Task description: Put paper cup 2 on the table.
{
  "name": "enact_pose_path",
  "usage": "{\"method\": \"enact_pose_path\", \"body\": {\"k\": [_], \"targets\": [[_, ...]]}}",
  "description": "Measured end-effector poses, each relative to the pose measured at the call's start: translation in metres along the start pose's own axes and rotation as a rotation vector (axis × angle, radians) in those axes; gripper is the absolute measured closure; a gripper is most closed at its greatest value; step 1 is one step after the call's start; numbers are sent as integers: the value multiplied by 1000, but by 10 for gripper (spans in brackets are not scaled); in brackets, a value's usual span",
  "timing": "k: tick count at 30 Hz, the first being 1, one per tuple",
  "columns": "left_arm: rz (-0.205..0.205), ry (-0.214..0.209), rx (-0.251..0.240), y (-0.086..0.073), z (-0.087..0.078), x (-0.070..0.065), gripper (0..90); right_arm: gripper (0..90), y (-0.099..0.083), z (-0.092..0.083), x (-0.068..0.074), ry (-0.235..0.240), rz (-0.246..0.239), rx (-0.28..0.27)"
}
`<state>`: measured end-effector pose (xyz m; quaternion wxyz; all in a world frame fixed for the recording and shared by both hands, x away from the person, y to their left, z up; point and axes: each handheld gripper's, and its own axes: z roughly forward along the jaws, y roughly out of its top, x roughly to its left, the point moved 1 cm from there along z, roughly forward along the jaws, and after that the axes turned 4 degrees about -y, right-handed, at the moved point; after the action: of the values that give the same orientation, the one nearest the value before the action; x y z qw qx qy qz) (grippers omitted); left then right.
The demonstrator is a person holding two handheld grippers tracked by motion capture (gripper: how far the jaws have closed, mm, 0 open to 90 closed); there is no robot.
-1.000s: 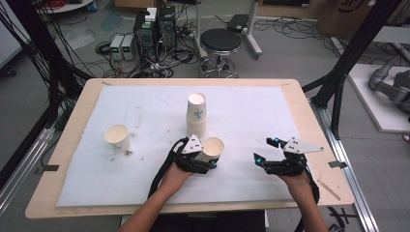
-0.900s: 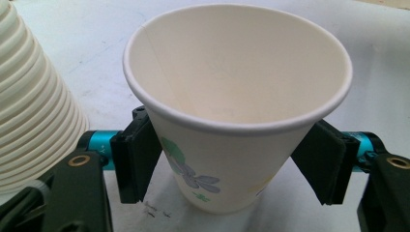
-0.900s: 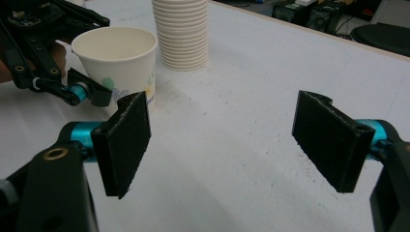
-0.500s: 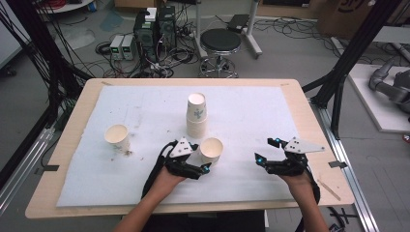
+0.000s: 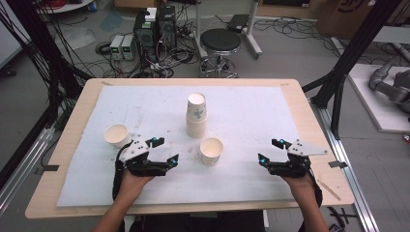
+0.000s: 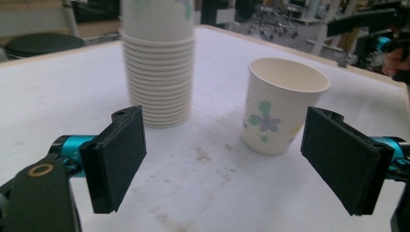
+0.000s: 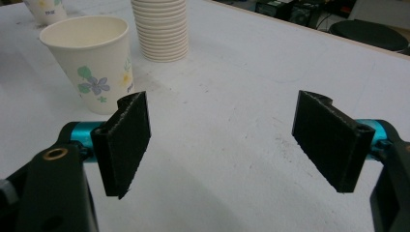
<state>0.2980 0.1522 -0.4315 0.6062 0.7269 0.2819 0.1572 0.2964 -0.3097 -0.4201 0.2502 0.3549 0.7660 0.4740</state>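
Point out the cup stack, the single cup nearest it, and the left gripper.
cup stack (image 5: 197, 117), high view, on the printed side wall below the top rim.
single cup (image 6: 279, 114), left gripper view, on the flowered side wall.
left gripper (image 5: 164, 151), high view, midway between its two open fingertips.

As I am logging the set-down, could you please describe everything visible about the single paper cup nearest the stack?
The paper cup is off-white with a printed flower pattern in blue, green and yellow and a rolled rim. It looks empty and stands upright, mouth up, on the white table cover, just in front of the stack of cups and apart from it. Nothing touches it.
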Motion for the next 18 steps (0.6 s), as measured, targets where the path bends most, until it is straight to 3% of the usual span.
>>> {"method": "enact_pose_path", "body": {"k": [9, 18], "targets": [[2, 56, -97, 3, -28, 10, 173, 221, 0, -9, 0, -36, 4, -18], [1, 68, -122, -1, -44, 13, 173, 221, -6, -26, 7, -93, 28, -41]]}}
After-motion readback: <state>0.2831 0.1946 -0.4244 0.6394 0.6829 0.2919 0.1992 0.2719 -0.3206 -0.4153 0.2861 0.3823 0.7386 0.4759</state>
